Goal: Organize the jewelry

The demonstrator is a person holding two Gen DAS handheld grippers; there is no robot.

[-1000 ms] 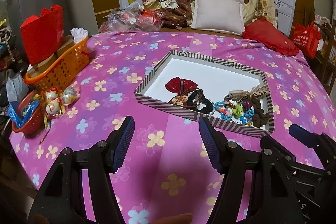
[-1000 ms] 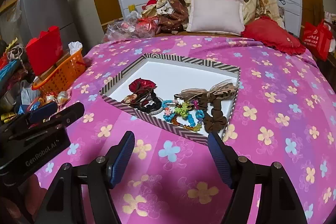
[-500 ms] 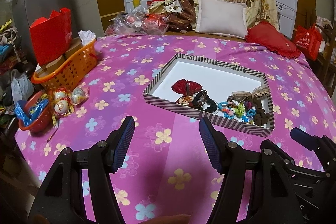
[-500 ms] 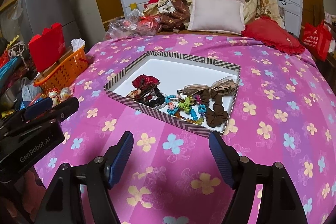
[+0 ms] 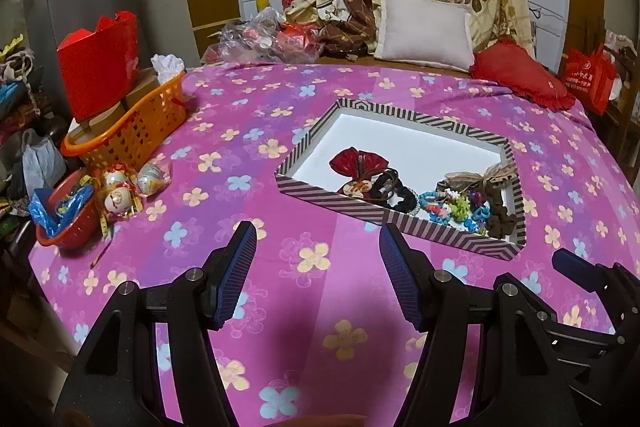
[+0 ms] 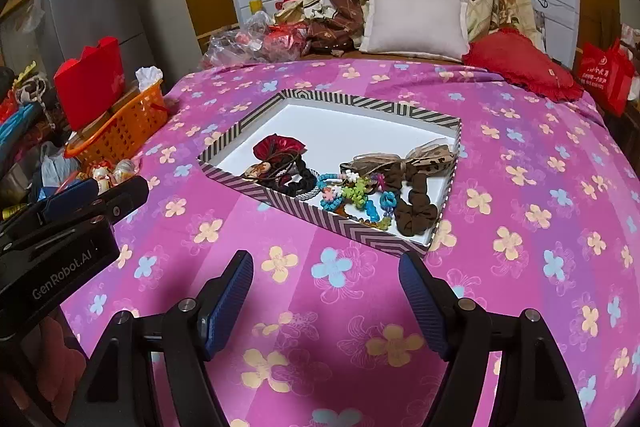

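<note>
Left gripper [image 5: 314,251] jaws spread wide, nothing between them, hovering over the pink floral cloth [image 5: 248,147]. Right gripper [image 6: 326,279] also wide apart and empty, over the same cloth just short of the striped box [image 6: 332,223]. Jewelry pile [image 6: 352,187] sits inside the box at its near end: red bow [image 6: 278,147], black hair ties [image 6: 300,181], coloured bead bracelets, brown scrunchie [image 6: 416,213], sheer ribbon bow [image 6: 424,157]. Orange basket [image 5: 136,127] at the cloth's left edge, well apart.

text: "GenRobot.AI" showing in white | on: black body of left hand-held gripper [image 6: 76,227] | red bag [image 6: 606,75] print: unreadable
</note>
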